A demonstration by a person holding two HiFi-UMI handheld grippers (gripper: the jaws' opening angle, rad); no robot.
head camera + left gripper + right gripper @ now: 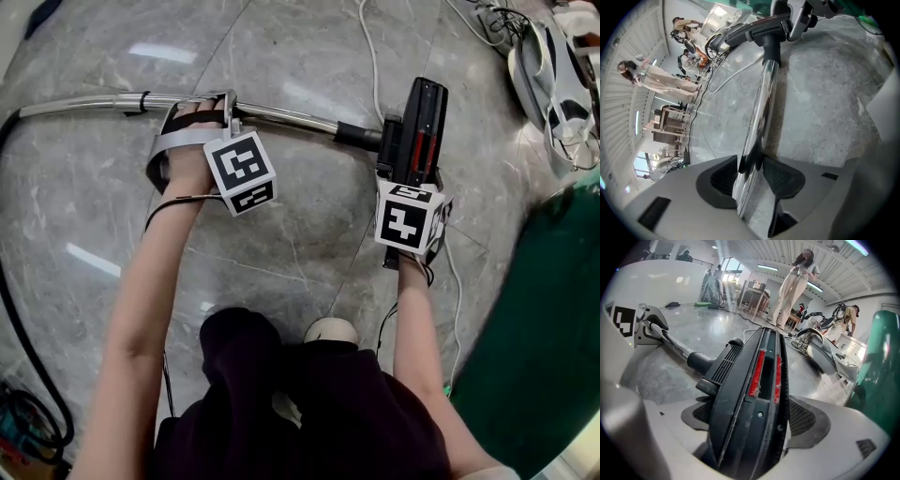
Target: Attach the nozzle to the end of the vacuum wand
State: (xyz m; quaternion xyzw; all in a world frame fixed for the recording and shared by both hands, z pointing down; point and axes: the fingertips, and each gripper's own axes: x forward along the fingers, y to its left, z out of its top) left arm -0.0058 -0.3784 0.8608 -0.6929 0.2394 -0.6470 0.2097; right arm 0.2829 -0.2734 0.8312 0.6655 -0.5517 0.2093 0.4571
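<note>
A chrome vacuum wand (281, 114) lies across the grey floor in the head view. My left gripper (223, 105) is shut on it about midway; in the left gripper view the shiny wand (757, 126) runs between both pads. The wand's black end collar (358, 136) meets the neck of the black floor nozzle (420, 127), which shows red brush strips. My right gripper (405, 192) is shut on that nozzle (750, 404), its underside turned up and filling the right gripper view. The collar (701, 362) sits at the nozzle's neck; whether it is fully seated I cannot tell.
A black hose (11, 309) curves down the left edge. A white cable (373, 56) crosses the floor at the top. A white and grey appliance (553, 75) lies at top right, and a green object (548, 319) at right. People stand far off in both gripper views.
</note>
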